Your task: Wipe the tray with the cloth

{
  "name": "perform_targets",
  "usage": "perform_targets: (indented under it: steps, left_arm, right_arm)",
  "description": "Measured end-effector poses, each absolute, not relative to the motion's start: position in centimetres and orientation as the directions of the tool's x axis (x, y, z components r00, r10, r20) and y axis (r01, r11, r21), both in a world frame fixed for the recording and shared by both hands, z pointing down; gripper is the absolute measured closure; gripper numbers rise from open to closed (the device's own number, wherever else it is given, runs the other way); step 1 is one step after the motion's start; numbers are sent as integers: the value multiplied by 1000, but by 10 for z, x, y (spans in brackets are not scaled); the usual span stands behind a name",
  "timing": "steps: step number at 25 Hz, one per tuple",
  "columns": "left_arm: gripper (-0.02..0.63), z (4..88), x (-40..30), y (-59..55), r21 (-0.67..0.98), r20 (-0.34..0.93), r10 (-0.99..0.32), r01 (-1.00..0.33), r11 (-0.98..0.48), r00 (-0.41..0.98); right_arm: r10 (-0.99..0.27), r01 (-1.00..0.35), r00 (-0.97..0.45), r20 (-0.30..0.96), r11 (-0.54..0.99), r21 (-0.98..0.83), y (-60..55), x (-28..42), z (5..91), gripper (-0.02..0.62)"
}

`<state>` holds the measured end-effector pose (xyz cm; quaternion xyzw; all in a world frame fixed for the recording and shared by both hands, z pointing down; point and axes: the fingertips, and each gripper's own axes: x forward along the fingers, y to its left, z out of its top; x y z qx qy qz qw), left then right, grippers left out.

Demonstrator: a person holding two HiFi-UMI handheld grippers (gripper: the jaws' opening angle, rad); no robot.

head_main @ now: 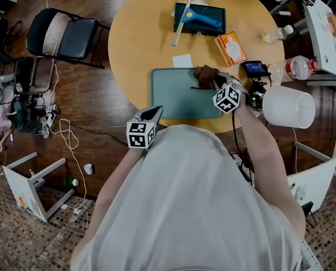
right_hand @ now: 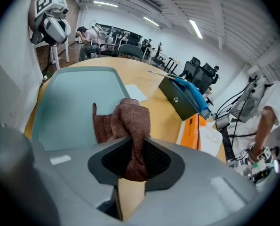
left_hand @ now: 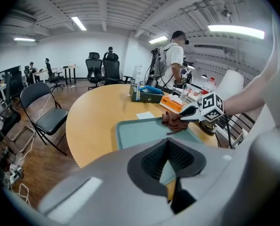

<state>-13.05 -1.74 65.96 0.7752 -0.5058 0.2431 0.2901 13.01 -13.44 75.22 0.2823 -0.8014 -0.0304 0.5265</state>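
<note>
The teal tray (head_main: 173, 97) lies on the near part of a round yellow table (head_main: 139, 38). A brown cloth (head_main: 203, 75) rests bunched on the tray's far right corner, and my right gripper (head_main: 214, 84) is shut on it. The right gripper view shows the cloth (right_hand: 128, 124) pinched between the jaws (right_hand: 132, 161), over the tray (right_hand: 69, 107). My left gripper (head_main: 155, 113) hovers at the tray's near left corner, shut and holding nothing. Its own view looks across the tray (left_hand: 140, 131) to the cloth (left_hand: 173, 121) and the right gripper (left_hand: 189, 112).
Behind the tray lie a white paper slip (head_main: 183, 61), a dark box with a blue brush (head_main: 199, 18), a long stick (head_main: 183, 17) and an orange pack (head_main: 231, 48). Bottles (head_main: 292, 68) and a white bucket (head_main: 289, 107) stand right. A folding chair (head_main: 66, 35) stands left.
</note>
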Motion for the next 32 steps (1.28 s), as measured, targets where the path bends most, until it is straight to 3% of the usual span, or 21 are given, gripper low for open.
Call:
perform_targets:
  steps: [17, 32]
  left_arm:
    - [606, 660, -177, 13, 179, 697, -663, -962, -208, 273]
    - [606, 664, -202, 32, 163, 715, -659, -972, -167, 233]
  right_arm:
    - [-398, -230, -505, 766, 917, 326, -119, -17, 743, 515]
    - [-492, -244, -498, 714, 870, 429, -129, -54, 747, 515]
